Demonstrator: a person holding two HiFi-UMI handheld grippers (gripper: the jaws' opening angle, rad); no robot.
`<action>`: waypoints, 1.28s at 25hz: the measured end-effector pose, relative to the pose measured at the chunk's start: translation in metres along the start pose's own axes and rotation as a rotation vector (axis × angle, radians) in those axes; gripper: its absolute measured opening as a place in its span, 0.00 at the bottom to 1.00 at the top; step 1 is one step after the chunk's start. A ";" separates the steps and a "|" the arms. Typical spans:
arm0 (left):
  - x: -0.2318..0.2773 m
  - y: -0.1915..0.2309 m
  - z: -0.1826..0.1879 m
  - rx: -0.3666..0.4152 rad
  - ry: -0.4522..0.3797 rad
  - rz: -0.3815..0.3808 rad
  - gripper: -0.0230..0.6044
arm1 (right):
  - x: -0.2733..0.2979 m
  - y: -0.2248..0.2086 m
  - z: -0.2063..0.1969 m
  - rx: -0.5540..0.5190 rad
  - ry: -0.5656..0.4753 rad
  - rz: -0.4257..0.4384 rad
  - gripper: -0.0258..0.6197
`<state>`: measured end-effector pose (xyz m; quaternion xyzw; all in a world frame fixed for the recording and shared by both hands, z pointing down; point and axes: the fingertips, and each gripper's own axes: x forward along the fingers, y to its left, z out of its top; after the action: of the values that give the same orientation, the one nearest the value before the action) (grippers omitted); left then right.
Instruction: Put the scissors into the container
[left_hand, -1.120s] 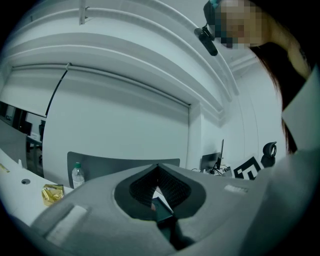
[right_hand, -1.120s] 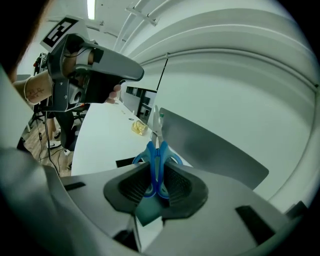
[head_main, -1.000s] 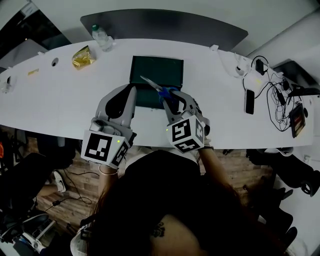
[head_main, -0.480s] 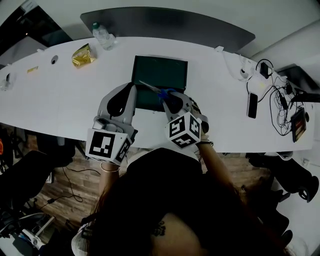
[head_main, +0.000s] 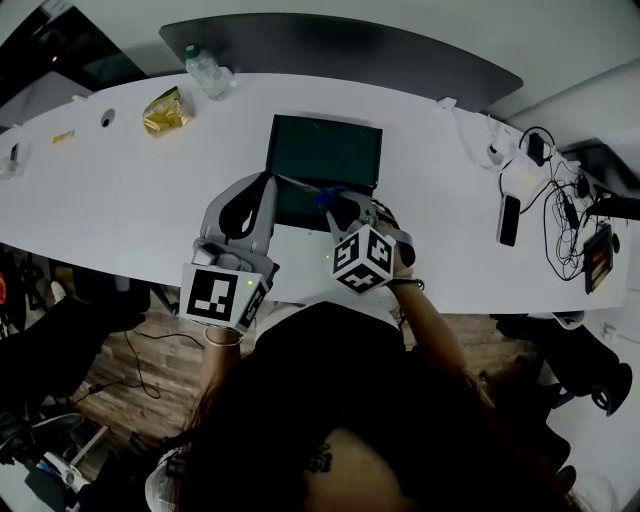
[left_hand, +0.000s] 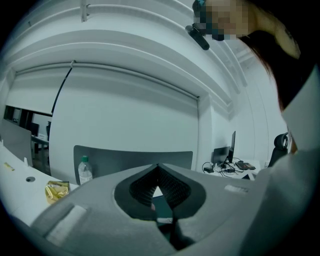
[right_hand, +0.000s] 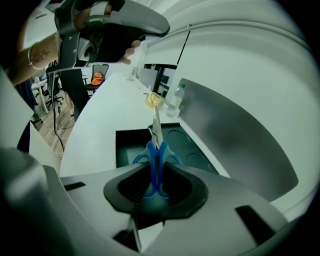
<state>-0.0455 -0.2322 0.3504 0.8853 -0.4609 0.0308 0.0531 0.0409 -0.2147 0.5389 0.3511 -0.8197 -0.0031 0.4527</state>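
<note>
Inspection found a long white table (head_main: 120, 200) running across the head view, with a dark curved panel (head_main: 330, 45) standing along its far edge. A dark green container (head_main: 325, 150), rectangular and open-topped, lay flat on the table in front of the person; the right gripper view showed round recesses in its floor.

The left gripper (head_main: 265, 182) was held near the container's left front corner, pointing roughly level. Its jaws met at the tips with nothing between them, as its own view confirmed.

The right gripper (head_main: 345, 205) was tilted downward at the container's front edge. Its jaws were clamped on the blue handles of the scissors (right_hand: 156, 155), whose closed blades pointed forward and over the container's interior. The scissors were clear of the container floor and carried by that gripper alone.

A clear water bottle (head_main: 205, 72) and a yellow snack packet (head_main: 165, 112) sat at the table's far left, well apart from the container. A dark phone (head_main: 508, 220) lay near cables at the right end
</note>
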 end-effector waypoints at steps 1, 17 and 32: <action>0.001 0.002 0.000 -0.002 -0.001 0.004 0.05 | 0.004 0.002 -0.002 -0.011 0.010 0.009 0.18; 0.011 0.030 -0.014 -0.047 0.032 0.075 0.06 | 0.053 0.016 -0.027 -0.084 0.155 0.129 0.18; 0.025 0.035 -0.023 -0.069 0.035 0.073 0.06 | 0.081 0.021 -0.044 -0.091 0.257 0.199 0.18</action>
<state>-0.0595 -0.2696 0.3776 0.8650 -0.4925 0.0325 0.0905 0.0334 -0.2320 0.6320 0.2447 -0.7847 0.0494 0.5674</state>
